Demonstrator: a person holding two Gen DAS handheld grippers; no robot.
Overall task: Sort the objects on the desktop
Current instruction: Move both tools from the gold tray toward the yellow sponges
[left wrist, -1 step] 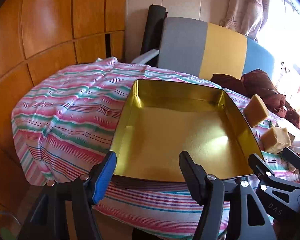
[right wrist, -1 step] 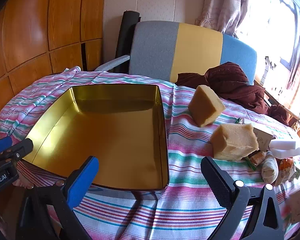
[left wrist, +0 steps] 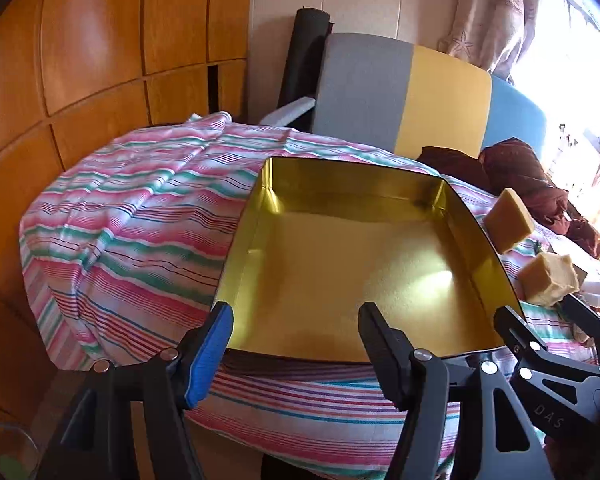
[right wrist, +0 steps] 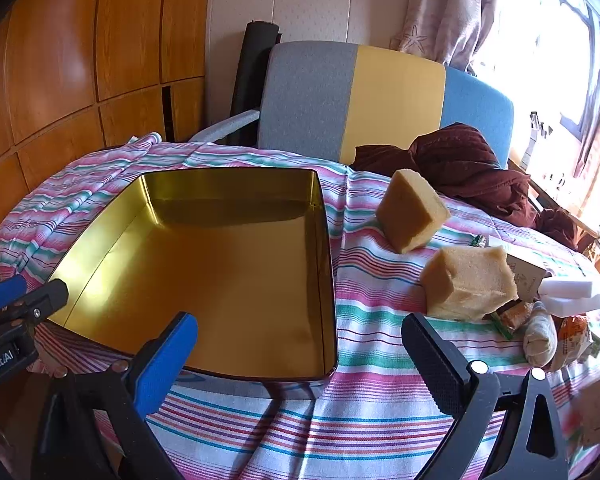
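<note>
— How are the two grippers?

— The left gripper (left wrist: pixel 296 328) has its jaws wide apart and holds nothing; it hangs at the near edge of the golden tin tray (left wrist: pixel 256 220). The right gripper (right wrist: pixel 300 340) is also spread wide and empty, above the striped cloth (right wrist: pixel 380 420).

— And the things to sort?

— The tray lies on the cloth with nothing inside. To its right stand two yellow sponges (right wrist: pixel 412 210), one tilted, the other (right wrist: pixel 470 282) nearer. Beside that one are white foam blocks (right wrist: pixel 568 294) and small packets (right wrist: pixel 576 336). Behind is a dark red cloth (right wrist: pixel 468 172) and a chair (right wrist: pixel 340 92).
</note>
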